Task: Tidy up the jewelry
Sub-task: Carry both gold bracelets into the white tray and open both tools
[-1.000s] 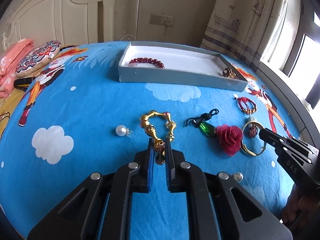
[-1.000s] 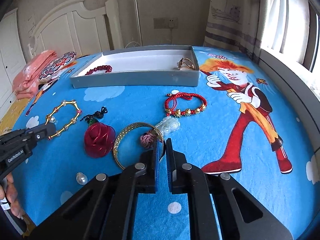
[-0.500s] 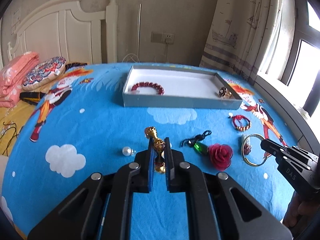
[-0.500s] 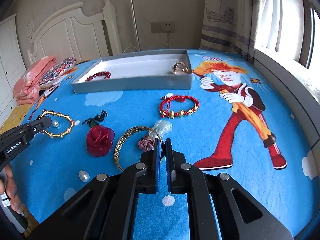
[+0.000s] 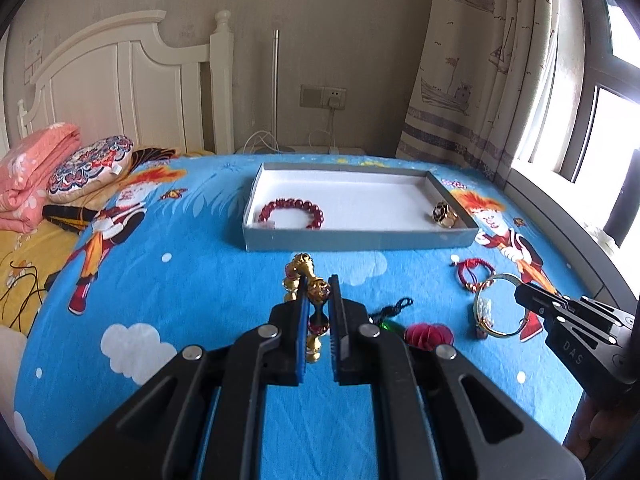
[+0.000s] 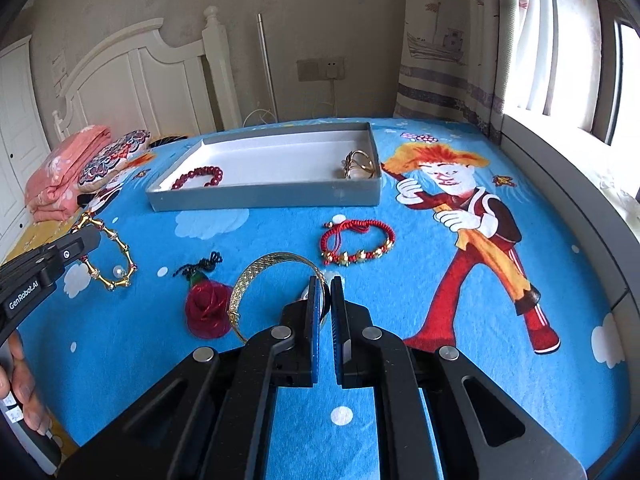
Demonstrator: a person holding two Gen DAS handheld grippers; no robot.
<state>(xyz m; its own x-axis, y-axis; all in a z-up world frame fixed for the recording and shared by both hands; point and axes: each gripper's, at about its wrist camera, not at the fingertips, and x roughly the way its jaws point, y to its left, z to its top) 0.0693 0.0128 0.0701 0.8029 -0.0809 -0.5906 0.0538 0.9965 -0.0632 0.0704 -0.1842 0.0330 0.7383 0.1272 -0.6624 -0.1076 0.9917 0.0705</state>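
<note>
the left gripper (image 5: pixel 320 312) is clamped on the gold bead bracelet (image 5: pixel 310 300) near the grey tray (image 5: pixel 360 240), the right gripper (image 6: pixel 325 308) pinches the gold bangle (image 6: pixel 256 276), so carry both slowly over the near wall.

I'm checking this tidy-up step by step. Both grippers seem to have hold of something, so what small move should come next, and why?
Probably carry the gold link bracelet forward to the grey tray. The left gripper is shut on it and it hangs off the blue sheet, while the tray holds only a red bead bracelet and a ring. The right gripper is clamped on the gold bangle, which seems to rest on the sheet.
</note>
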